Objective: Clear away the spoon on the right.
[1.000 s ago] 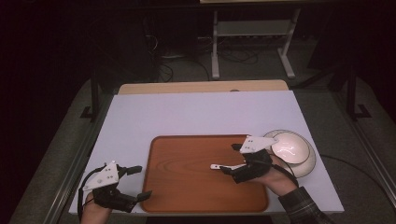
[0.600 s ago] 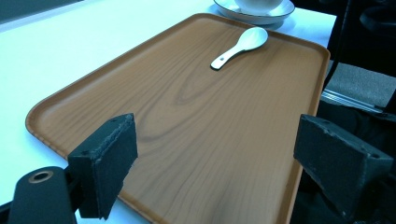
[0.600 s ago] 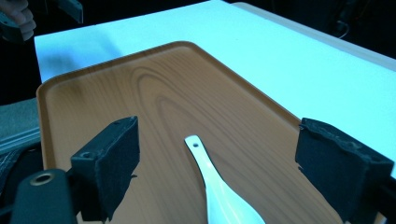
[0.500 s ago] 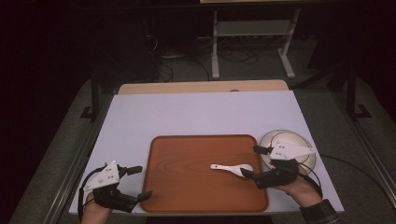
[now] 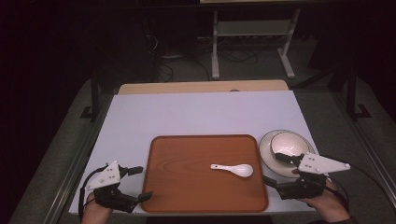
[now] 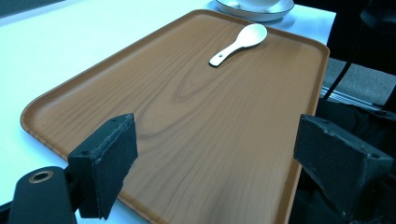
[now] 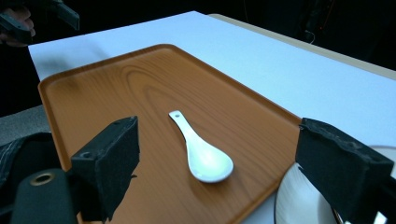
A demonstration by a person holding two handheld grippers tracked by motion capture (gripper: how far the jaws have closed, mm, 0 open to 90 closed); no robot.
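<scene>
Since the spoon (image 5: pixel 235 169) lies flat on the tray (image 5: pixel 177 186), centre-right of frame, it's free for pickup; right tongs (image 5: pixel 278 169) w/ jaws wide beside bowl (image 5: pixel 289 144), left tongs (image 5: pixel 139 183) wide at tray's lower-left corner.

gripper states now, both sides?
Left gripper: open, holding nothing, jaws at the near left corner of the tray.
Right gripper: open, holding nothing; the spoon lies on the tray.
</scene>
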